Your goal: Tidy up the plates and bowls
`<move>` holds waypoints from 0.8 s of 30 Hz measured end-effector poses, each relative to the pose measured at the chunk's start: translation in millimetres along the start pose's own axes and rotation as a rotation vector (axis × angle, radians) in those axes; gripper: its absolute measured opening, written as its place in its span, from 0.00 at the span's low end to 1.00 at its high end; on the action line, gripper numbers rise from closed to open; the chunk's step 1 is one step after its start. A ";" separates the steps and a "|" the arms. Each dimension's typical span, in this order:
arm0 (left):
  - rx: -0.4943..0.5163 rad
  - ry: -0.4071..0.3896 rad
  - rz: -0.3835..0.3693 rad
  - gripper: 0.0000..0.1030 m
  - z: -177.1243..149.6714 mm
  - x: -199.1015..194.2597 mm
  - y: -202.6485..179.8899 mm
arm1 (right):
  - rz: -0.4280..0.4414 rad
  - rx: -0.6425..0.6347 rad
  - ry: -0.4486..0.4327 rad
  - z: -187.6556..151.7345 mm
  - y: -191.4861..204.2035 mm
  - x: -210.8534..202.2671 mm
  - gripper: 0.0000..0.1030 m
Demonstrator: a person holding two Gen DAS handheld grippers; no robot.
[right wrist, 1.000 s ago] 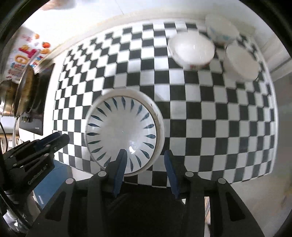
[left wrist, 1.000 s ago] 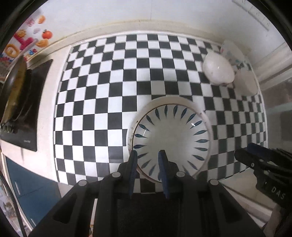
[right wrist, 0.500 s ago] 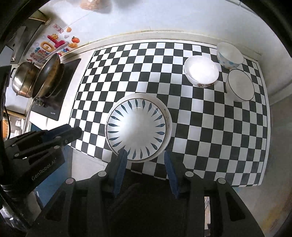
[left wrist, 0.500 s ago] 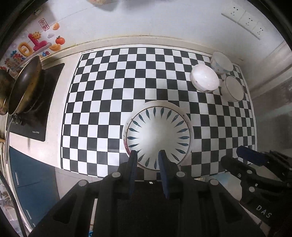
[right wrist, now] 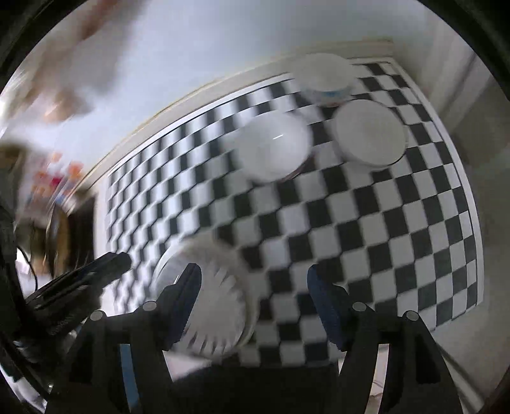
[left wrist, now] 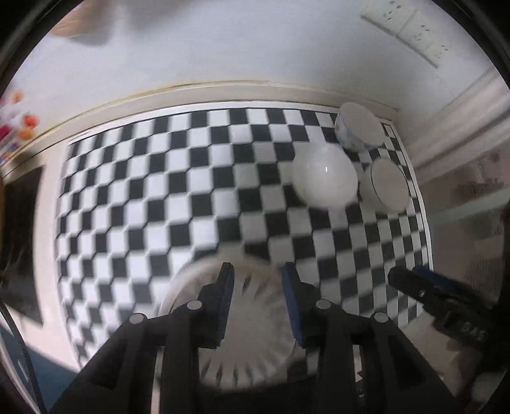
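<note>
Two parted sets of jaws, left hand-held gripper [left wrist: 257, 280] narrowly, right hand-held gripper [right wrist: 253, 280] wide, both empty above patterned plate [left wrist: 255, 321].

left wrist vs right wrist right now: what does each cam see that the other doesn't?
Left wrist only: wall sockets at top right, and the right gripper entering from the right.

Right wrist only: a blurred pan at the left edge, and the left gripper coming in from the left.

Both: the checkered mat, the petal-pattern plate near the fingers, and three white bowls at the far right corner. Both views are motion-blurred.
</note>
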State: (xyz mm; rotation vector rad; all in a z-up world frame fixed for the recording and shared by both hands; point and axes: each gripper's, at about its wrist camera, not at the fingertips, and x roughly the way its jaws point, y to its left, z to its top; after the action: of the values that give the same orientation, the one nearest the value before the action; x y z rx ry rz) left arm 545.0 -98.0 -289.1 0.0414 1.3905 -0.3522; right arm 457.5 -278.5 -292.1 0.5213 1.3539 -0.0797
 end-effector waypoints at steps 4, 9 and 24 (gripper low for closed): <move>0.040 0.084 -0.052 0.28 60.8 59.3 -7.4 | -0.031 0.098 -0.007 51.3 -24.6 47.3 0.69; 0.103 0.212 -0.053 0.28 112.7 127.9 -20.5 | -0.055 0.181 0.038 99.5 -42.3 102.9 0.65; 0.195 0.255 -0.073 0.28 161.7 157.0 -48.0 | -0.080 0.238 0.134 127.9 -51.7 161.1 0.25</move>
State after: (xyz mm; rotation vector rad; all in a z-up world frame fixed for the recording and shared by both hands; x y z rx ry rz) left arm 707.7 -215.7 -402.1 0.2025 1.6081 -0.5580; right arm 592.7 -336.8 -444.6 0.6816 1.5057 -0.2779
